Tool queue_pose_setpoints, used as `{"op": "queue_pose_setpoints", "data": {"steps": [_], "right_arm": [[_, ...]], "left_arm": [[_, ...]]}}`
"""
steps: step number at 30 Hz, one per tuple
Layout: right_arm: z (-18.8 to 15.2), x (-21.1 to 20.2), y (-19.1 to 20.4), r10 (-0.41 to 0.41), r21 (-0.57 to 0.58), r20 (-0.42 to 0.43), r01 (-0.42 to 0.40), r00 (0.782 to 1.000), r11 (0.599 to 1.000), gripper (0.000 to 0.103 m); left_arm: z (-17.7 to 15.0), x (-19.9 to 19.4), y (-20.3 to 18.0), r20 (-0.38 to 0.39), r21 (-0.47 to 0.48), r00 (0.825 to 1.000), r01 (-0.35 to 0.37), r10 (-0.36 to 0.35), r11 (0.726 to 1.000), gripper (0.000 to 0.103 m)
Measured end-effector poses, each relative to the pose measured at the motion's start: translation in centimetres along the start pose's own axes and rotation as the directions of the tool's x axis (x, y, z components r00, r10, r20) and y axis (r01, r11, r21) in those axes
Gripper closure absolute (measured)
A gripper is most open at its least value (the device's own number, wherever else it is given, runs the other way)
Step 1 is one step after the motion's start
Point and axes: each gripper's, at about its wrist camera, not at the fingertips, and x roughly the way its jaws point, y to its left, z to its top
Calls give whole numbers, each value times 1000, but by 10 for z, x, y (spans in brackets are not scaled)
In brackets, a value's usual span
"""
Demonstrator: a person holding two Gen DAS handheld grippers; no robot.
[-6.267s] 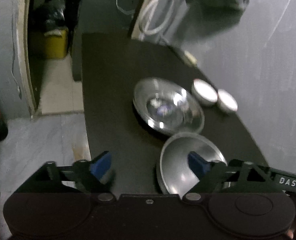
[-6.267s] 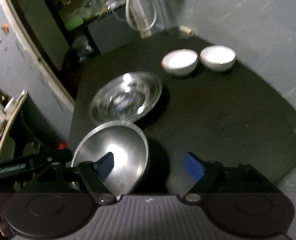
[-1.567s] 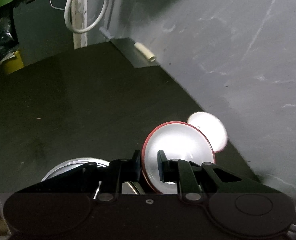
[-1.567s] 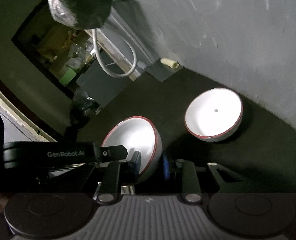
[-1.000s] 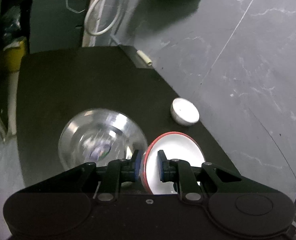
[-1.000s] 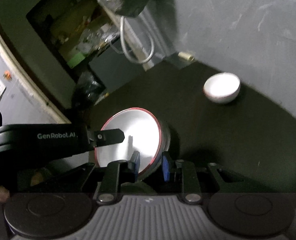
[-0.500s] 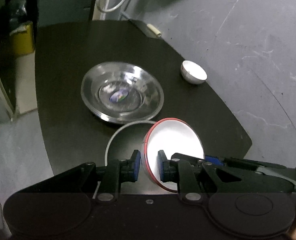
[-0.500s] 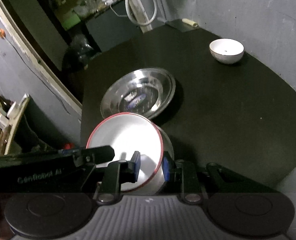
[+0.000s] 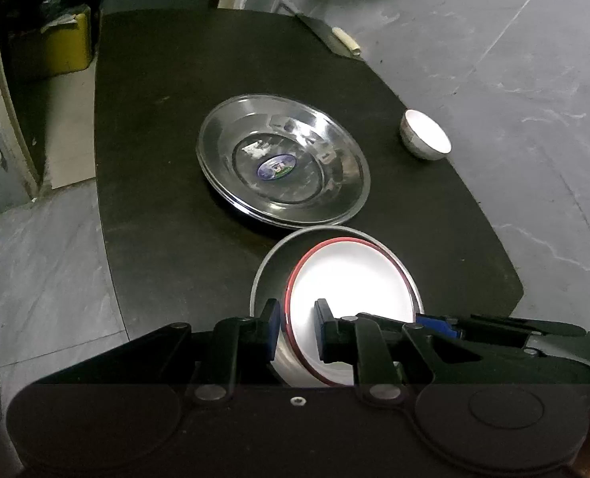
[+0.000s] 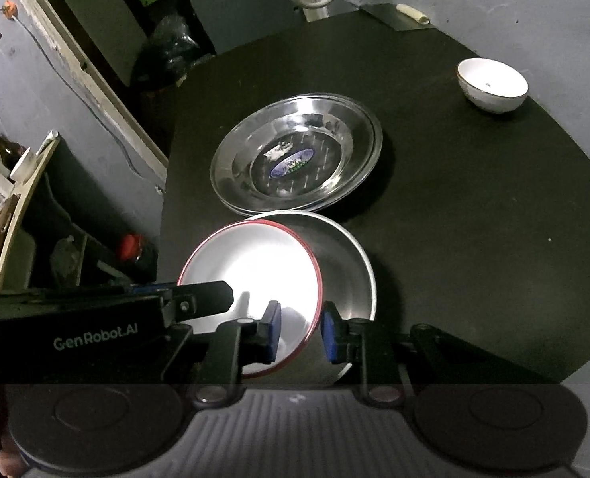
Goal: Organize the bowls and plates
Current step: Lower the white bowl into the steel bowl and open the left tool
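A white bowl with a red rim point(image 9: 346, 290) point(image 10: 251, 271) sits inside a steel bowl point(image 9: 271, 275) point(image 10: 346, 263) near the front of the black table point(image 9: 155, 139). My left gripper point(image 9: 296, 330) is shut on the red-rimmed bowl's near-left rim. My right gripper point(image 10: 300, 328) straddles the same bowl's opposite rim, its jaws a little apart from the rim. A wide steel plate point(image 9: 283, 163) point(image 10: 298, 155) lies behind. A second small white bowl point(image 9: 426, 139) point(image 10: 492, 83) stands at the far right.
A grey wall point(image 9: 494, 59) runs along the table's right side. A white tube point(image 9: 346, 44) lies at the far table edge. A yellow box point(image 9: 59, 47) and floor lie to the left. A shelf with bottles point(image 10: 0, 171) stands at the left.
Both grippers have carried the red-rimmed bowl from the far right of the table back and down into the steel bowl. The right gripper's jaws have widened slightly.
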Motion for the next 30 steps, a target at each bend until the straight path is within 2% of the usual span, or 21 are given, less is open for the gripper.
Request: {"op": "queue_pose_setpoints", "data": {"steps": [5,14,21,25,30], "right_arm": [[5,7,-2,-14,-2,-26,14,1000,1000,78],[10,13,-4,-2,-11,-53,1,999,1000,79],[15,17,-6,6,-14,-63,-7,998,1000,79],[15,13,-4,-16,-31,-52,15,998,999,79],[14,10,-4,-20,-30,-42,19,999,999,75]], "left_arm": [[3,12,-2,-40,9,999,-25,25,1000,84],[8,18,-7,-63,35,996,-67,69,997,85],[7,15,-6,-54,31,997,-58,60,998,83],[6,13,-7,-45,31,998,-43,44,999,80],[4,10,-6,-32,36,999,-29,31,999,79]]}}
